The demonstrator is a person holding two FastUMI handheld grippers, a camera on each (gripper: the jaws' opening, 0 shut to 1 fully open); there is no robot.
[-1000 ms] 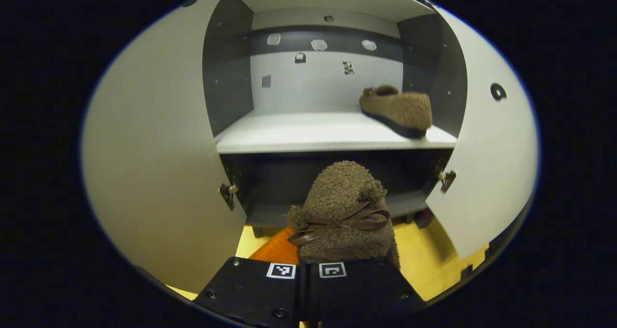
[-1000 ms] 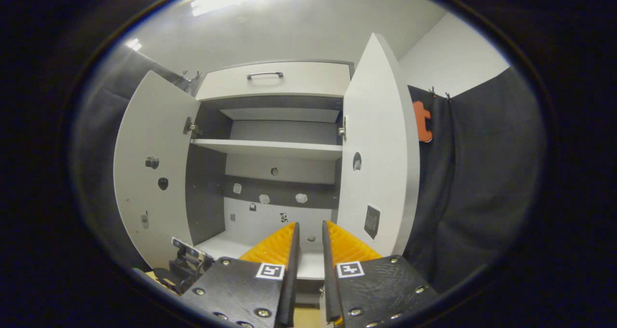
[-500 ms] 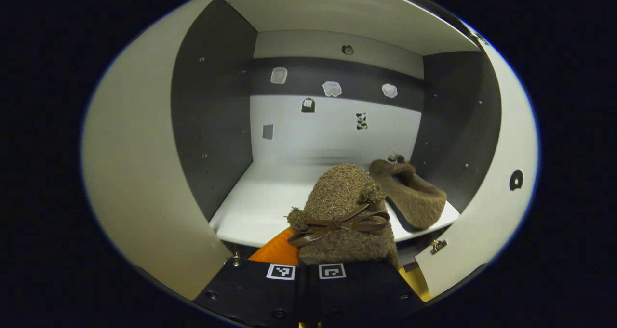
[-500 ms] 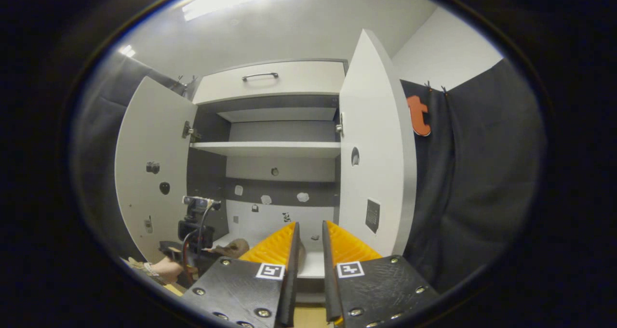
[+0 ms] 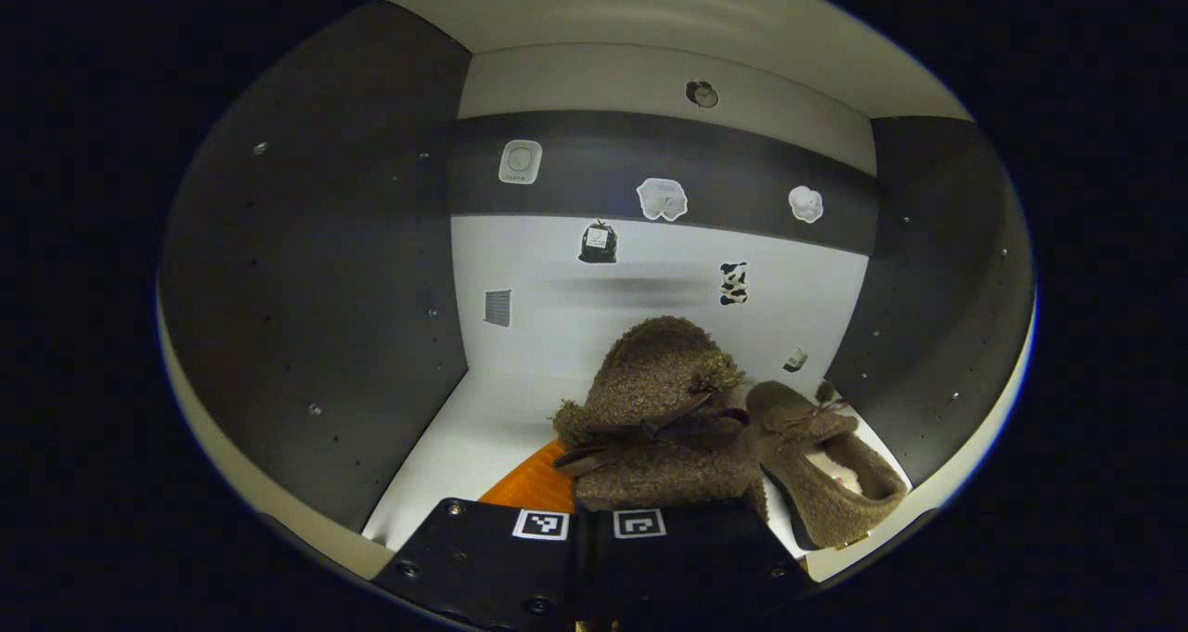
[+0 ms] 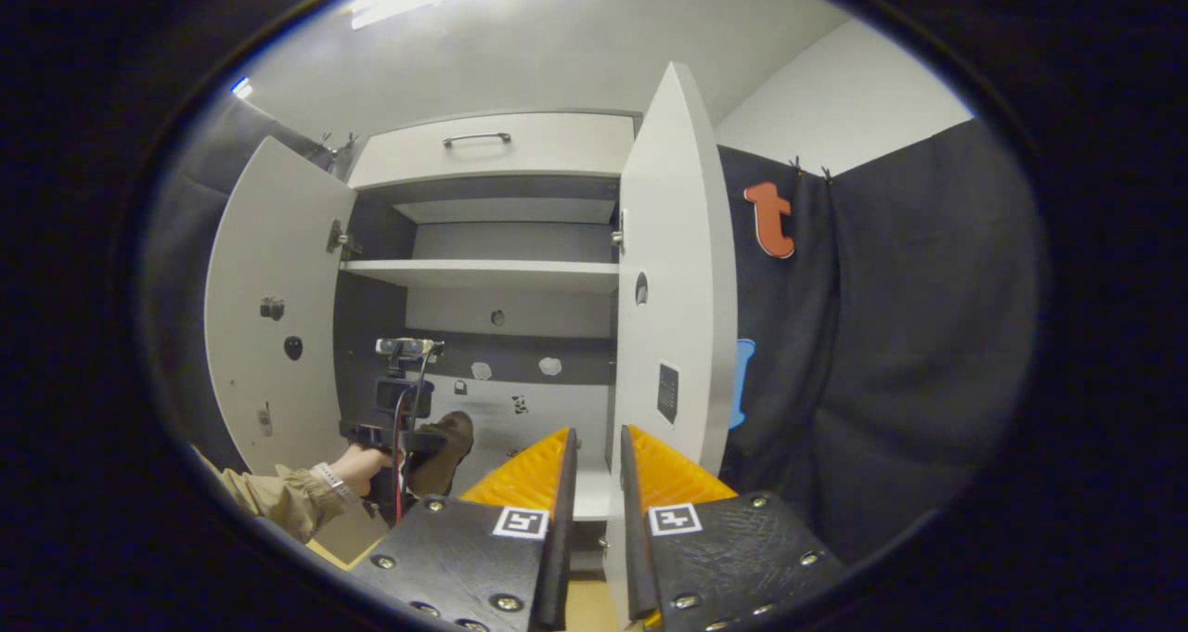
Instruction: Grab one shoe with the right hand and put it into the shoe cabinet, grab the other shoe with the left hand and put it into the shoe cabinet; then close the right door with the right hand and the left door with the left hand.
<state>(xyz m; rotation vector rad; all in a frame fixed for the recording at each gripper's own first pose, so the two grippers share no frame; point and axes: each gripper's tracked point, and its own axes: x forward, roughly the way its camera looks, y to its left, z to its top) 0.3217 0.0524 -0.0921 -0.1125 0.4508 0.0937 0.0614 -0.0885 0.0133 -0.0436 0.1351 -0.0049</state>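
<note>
A fuzzy brown shoe (image 5: 661, 409) with a dark bow is held in my left gripper (image 5: 594, 495), which is shut on its heel end; the fingertips are hidden under the fleece. It hangs just above the white shelf (image 5: 459, 442) inside the cabinet. The other brown shoe (image 5: 826, 470) lies on that shelf at the right, close beside the held one. In the right gripper view my right gripper (image 6: 599, 470) is shut and holds nothing, a little in front of the right door (image 6: 673, 289). Farther off at the left, the left gripper (image 6: 399, 419) and its shoe (image 6: 447, 439) reach into the cabinet.
Both cabinet doors stand open, the left door (image 6: 269, 316) swung wide. An upper shelf (image 6: 483, 275) and a drawer with a handle (image 6: 478, 140) sit above. Dark side walls (image 5: 316, 270) close in the compartment. A hand and sleeve (image 6: 306, 493) hold the left gripper.
My left gripper carried its shoe up and forward, from in front of the cabinet into the compartment, next to the other shoe. The right gripper drifted slightly right, still shut.
</note>
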